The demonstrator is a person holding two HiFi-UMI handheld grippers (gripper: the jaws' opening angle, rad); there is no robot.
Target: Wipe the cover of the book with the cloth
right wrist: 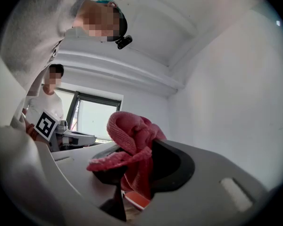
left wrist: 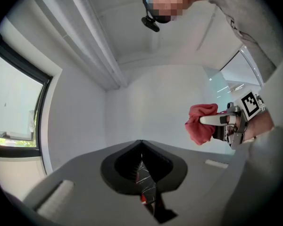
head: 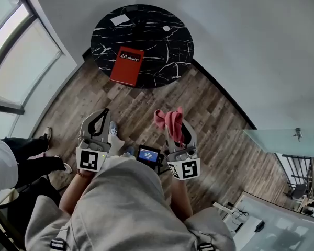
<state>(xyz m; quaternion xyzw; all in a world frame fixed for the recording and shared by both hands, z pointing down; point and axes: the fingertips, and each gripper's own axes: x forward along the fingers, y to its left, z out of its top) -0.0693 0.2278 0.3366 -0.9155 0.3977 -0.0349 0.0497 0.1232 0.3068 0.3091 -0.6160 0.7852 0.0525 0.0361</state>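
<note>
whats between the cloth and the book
Between pink cloth and red book: only bare wood floor, then black marble tabletop, in the head view.

Red book (head: 127,65) closed, flat near the round black marble counter's (head: 162,56) front edge, bunched pink cloth (head: 168,120) clamped in right gripper's (head: 174,128) fingers

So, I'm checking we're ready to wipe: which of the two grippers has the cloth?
The right gripper: the pink cloth is bunched between its jaws. The left gripper is shut with nothing in it.
</note>
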